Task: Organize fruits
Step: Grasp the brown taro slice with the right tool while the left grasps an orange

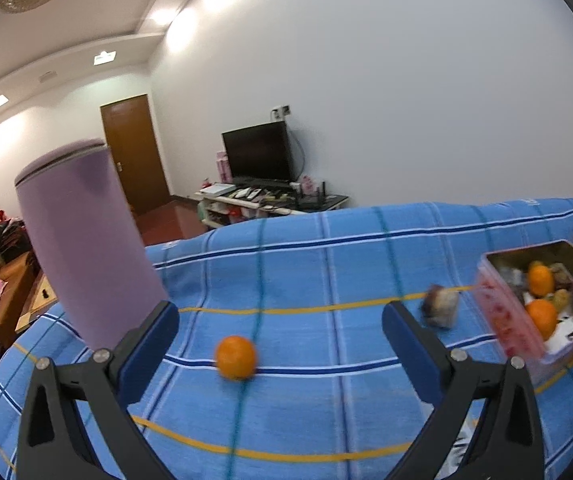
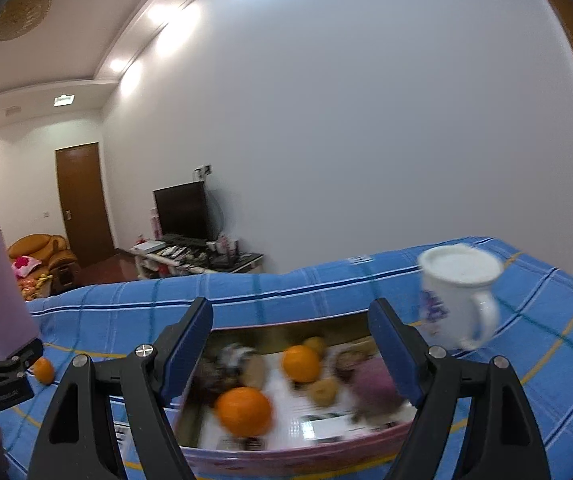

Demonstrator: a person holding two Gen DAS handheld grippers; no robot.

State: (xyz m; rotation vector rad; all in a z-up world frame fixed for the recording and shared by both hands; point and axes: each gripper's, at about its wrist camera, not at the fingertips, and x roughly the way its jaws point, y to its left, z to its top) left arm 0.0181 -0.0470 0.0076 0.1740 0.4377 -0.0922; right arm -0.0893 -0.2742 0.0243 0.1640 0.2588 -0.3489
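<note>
No legible text anywhere.

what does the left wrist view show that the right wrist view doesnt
Only the left wrist view shows the dark wrapped item lying on the blue cloth outside the box, and the open left hand-held gripper.

Only the right wrist view shows the whole white mug and the open right hand-held gripper above the box.

Both show the purple cylinder, the loose orange, and the pink box holding fruit.
</note>
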